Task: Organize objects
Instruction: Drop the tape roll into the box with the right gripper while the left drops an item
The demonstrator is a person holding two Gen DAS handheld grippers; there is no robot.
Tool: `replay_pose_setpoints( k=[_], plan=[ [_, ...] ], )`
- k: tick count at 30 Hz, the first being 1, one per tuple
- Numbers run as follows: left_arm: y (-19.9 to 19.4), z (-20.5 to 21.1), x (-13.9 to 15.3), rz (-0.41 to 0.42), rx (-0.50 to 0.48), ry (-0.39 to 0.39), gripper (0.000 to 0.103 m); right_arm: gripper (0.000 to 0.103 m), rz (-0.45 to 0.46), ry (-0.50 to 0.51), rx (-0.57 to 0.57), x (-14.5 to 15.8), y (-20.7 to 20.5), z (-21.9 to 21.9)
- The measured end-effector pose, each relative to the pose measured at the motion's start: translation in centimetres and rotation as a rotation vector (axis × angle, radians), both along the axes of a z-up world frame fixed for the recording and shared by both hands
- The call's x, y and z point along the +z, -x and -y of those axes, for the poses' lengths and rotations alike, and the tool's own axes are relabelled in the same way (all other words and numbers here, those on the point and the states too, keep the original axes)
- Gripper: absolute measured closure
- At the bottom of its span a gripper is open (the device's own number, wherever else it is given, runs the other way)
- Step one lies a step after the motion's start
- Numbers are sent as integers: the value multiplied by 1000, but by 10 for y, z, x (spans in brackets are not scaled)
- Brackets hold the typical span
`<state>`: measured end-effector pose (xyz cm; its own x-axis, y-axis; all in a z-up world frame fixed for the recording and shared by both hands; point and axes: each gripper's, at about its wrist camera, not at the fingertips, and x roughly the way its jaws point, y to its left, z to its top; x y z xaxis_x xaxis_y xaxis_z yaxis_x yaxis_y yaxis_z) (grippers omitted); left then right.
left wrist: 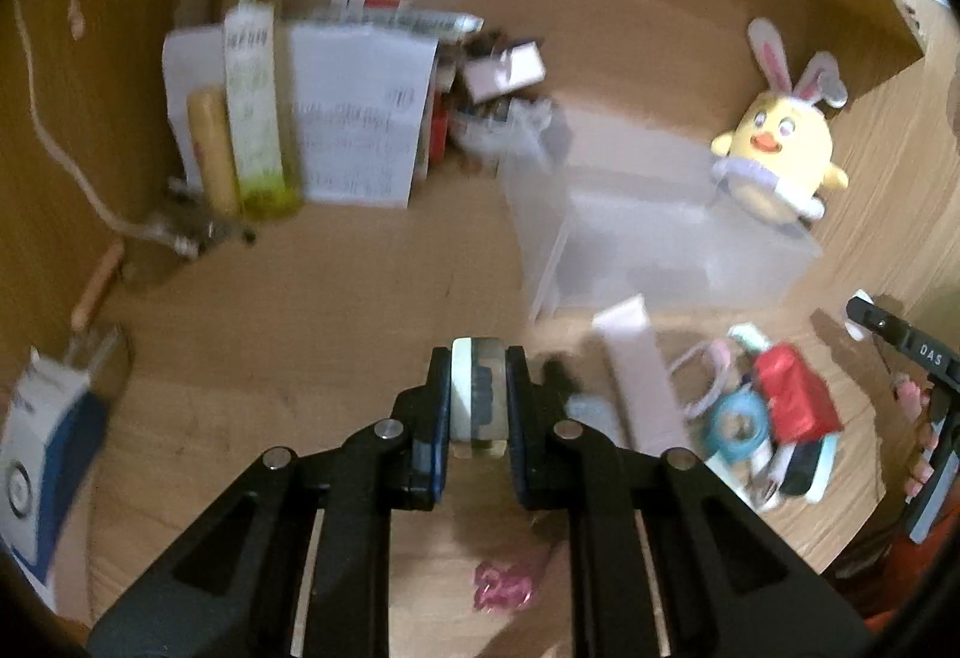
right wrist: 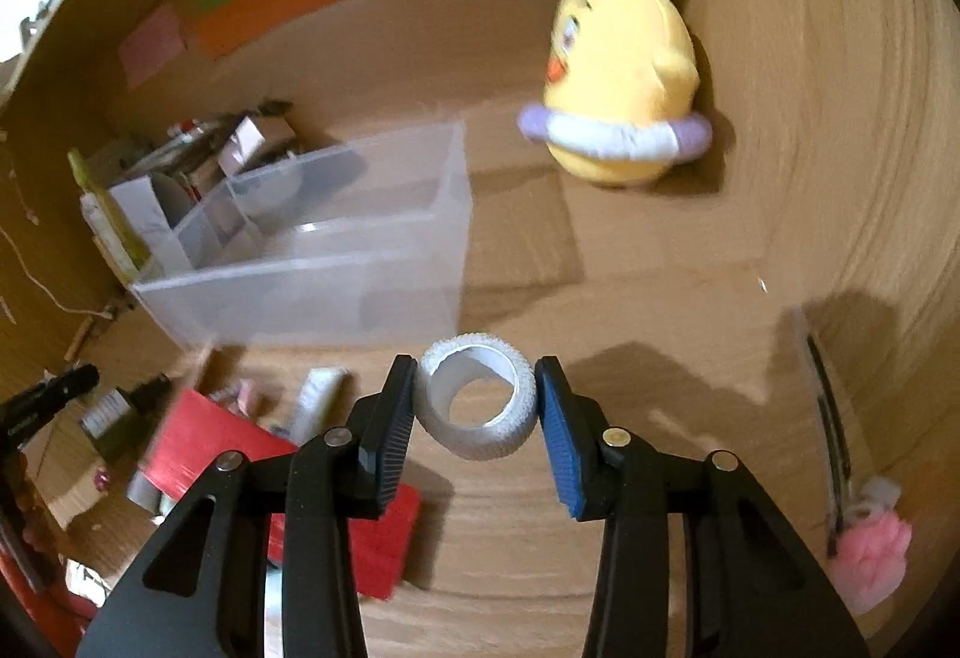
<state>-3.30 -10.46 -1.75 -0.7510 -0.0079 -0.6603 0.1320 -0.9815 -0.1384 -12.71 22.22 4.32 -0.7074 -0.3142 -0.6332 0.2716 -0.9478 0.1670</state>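
Note:
My left gripper (left wrist: 478,400) is shut on a small pale green-and-clear bottle-like item (left wrist: 477,397), held above the wooden desk. My right gripper (right wrist: 474,400) holds a white textured tape roll (right wrist: 477,397) between its pads (right wrist: 396,418), above the desk. A clear plastic organizer bin (right wrist: 312,262) stands behind the roll; it also shows in the left wrist view (left wrist: 654,232) to the right of my left gripper. A pile of small items lies at the front: a red packet (left wrist: 795,397), a blue tape ring (left wrist: 738,427) and a white tube (left wrist: 642,376).
A yellow bunny-eared plush (right wrist: 618,81) sits at the back right corner (left wrist: 780,141). A tall green bottle (left wrist: 255,87), papers and boxes (left wrist: 360,111) crowd the back left. A blue-white box (left wrist: 42,448) lies at the left. A pink fluffy item (right wrist: 870,556) lies at the right.

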Motion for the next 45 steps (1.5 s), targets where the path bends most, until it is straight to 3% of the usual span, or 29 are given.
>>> replay_pose_setpoints(
  k=[7, 13, 18, 26, 34, 39, 45],
  plan=[
    [24, -19, 42, -84, -51, 35, 87, 66, -104, 13, 80, 36, 8, 24],
    [51, -35, 67, -128, -104, 27, 87, 66, -142, 39, 141, 57, 18, 45],
    [79, -48, 78, -115, -138, 7, 87, 66, -129, 46, 182, 67, 39, 62],
    [123, -61, 60, -9, -172, 11, 87, 66, -58, -35, 205, 55, 82, 86],
    [168, -70, 20, 157, -198, 28, 87, 66, 81, -118, 244, 18, 120, 106],
    [180, -81, 6, 208, -215, 87, 87, 66, 134, -151, 263, 2, 133, 115],
    [187, -87, -3, 255, -242, 93, 87, 66, 149, -204, 283, -6, 135, 128]
  ],
)
